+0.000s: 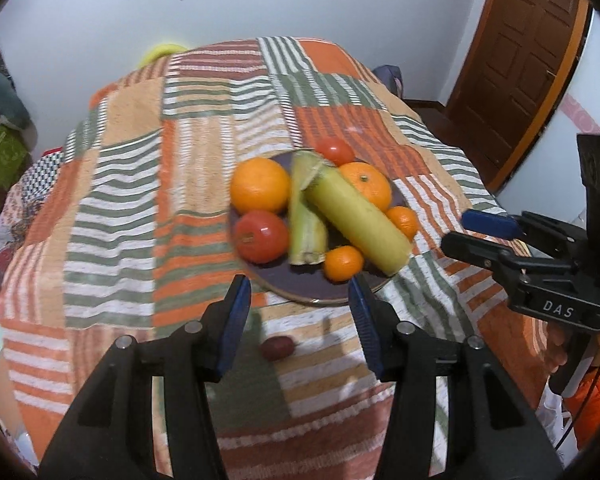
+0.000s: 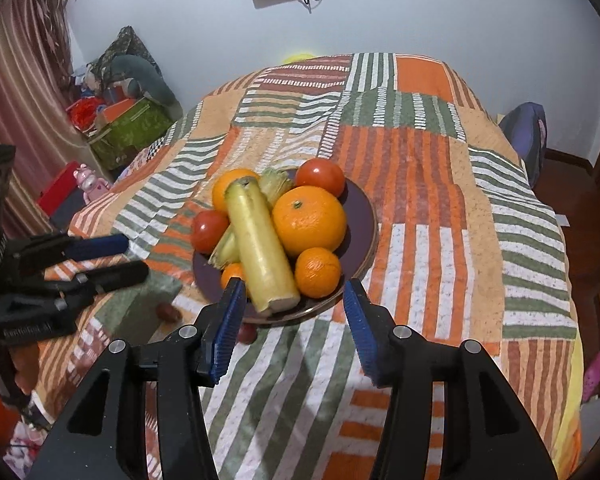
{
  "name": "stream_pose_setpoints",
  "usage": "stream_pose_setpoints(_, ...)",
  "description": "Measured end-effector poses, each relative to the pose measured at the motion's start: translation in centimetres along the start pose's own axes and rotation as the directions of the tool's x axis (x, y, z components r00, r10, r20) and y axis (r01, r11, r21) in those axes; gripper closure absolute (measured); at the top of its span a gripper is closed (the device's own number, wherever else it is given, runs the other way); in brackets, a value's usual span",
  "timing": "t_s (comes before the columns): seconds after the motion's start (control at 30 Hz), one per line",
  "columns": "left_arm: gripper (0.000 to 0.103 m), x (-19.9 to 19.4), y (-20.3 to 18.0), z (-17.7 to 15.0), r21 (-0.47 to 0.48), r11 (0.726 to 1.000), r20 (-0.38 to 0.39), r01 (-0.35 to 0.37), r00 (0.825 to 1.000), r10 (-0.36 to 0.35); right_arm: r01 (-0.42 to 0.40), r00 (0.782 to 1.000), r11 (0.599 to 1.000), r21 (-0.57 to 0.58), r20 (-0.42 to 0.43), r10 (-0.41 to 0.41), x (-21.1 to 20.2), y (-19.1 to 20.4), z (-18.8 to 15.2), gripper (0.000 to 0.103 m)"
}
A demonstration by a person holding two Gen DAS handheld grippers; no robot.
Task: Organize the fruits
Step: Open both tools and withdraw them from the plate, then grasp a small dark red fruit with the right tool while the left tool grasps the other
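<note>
A dark purple plate [image 1: 300, 286] [image 2: 362, 216] on the striped cloth holds oranges [image 1: 260, 185] [image 2: 309, 220], small tangerines [image 1: 343, 263] [image 2: 317, 272], tomatoes [image 1: 261, 236] [image 2: 320, 178], a yellow cylinder-shaped vegetable [image 1: 358, 220] [image 2: 260, 248] and a green stalk piece [image 1: 306, 216] [image 2: 228, 248]. A small dark red fruit [image 1: 277, 347] [image 2: 168, 312] lies on the cloth in front of the plate; another [image 2: 246, 334] lies by the plate's rim. My left gripper [image 1: 300, 316] [image 2: 134, 258] is open above the loose fruit. My right gripper [image 2: 294, 320] [image 1: 456, 230] is open at the plate's near edge.
The table is covered by an orange, green and white patchwork cloth [image 1: 180, 200] [image 2: 440, 240]. Boxes and clutter [image 2: 120, 128] stand on the floor at left. A wooden door [image 1: 520, 60] is at the right. A chair back [image 2: 526, 136] stands beyond the table.
</note>
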State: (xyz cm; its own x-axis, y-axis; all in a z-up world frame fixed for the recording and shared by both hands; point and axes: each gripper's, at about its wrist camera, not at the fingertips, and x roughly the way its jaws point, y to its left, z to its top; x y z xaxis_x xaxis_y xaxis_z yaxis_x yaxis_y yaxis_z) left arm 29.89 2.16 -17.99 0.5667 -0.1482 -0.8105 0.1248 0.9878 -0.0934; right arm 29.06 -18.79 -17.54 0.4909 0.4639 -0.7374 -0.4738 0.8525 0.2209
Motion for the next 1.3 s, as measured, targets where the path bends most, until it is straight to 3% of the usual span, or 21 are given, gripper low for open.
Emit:
stream_pose_setpoints(0.23,0.052,0.0,2.4,-2.2,-0.011,0.999,-0.055,-0.033,0.998,0.033,-0.006,0.999,1.0,-0.021,-0.036,0.006,0.4,1.6,-1.4,0.056)
stream_pose_setpoints(0.53,0.052,-0.1,3.6,-3.7,-0.008,1.0,-0.064,-0.021,0.998,0.02,-0.042,0.992,0.998,-0.055,-0.12,0.035,3.2,3.7,-2.9,0.056)
stream_pose_setpoints(0.73,0.052,0.8,4.0,-4.1,-0.014,1.0,-0.08,-0.011,0.997,0.01,-0.06,0.985,0.997,-0.051,-0.166,0.051,5.1,4.1,-3.3,0.065)
stream_pose_setpoints(0.9,0.052,1.4,4.2,-4.2,-0.021,1.0,-0.089,-0.003,0.996,0.001,-0.063,0.982,0.997,-0.041,-0.181,0.055,6.3,4.3,-3.2,0.07)
stream_pose_setpoints(1.3,0.052,2.5,4.2,-4.6,-0.021,1.0,-0.114,0.0,0.994,-0.002,-0.031,0.982,0.998,-0.052,-0.187,0.02,7.7,4.6,-2.9,0.071)
